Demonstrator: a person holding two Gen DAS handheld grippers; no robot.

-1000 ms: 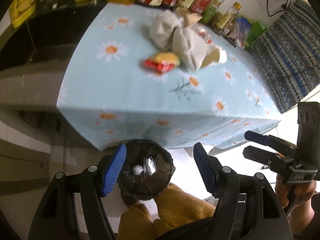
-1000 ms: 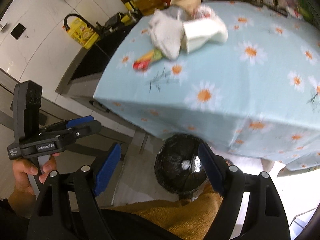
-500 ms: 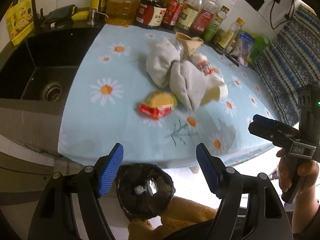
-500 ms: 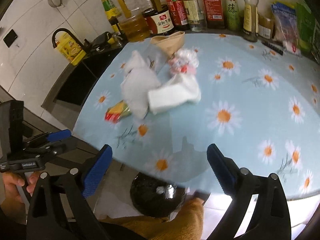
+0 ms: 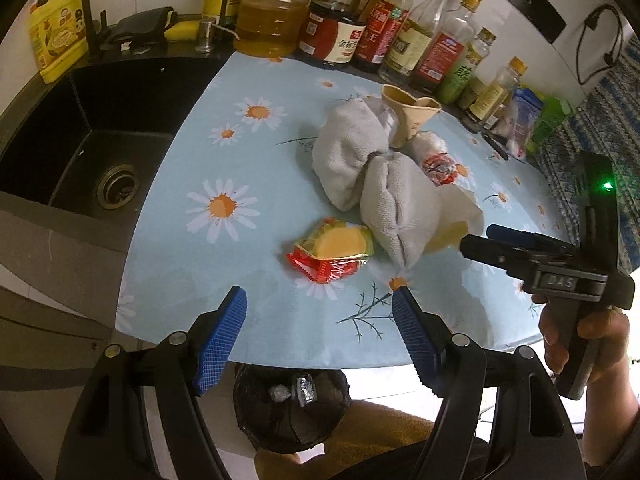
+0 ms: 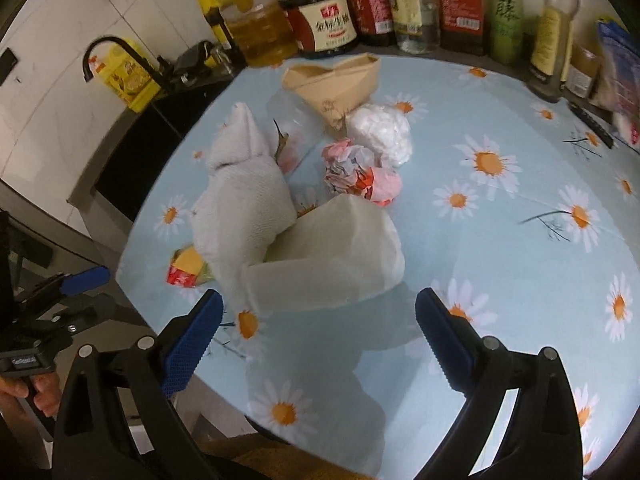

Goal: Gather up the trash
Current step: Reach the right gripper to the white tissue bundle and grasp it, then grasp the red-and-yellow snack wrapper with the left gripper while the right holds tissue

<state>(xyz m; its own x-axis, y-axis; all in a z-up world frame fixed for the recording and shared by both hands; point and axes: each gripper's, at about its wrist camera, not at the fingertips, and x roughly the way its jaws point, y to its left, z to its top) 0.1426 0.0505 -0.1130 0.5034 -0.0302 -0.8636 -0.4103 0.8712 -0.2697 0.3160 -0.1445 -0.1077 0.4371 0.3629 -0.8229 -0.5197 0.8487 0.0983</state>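
Both grippers are lining up for a pick, nothing collected by either yet. The left gripper (image 5: 319,336) hangs with jaws spread and empty just short of the red-and-yellow snack wrapper (image 5: 329,254) on the daisy tablecloth (image 5: 224,168). The right gripper (image 6: 318,340) — also spread, empty — faces the folded white paper towel (image 6: 332,256). Next, I judge, each must advance, straddle its piece and close. Below the table edge, the black-lined trash bin (image 5: 290,412) already holds 2 small crumpled scraps — foil-like.
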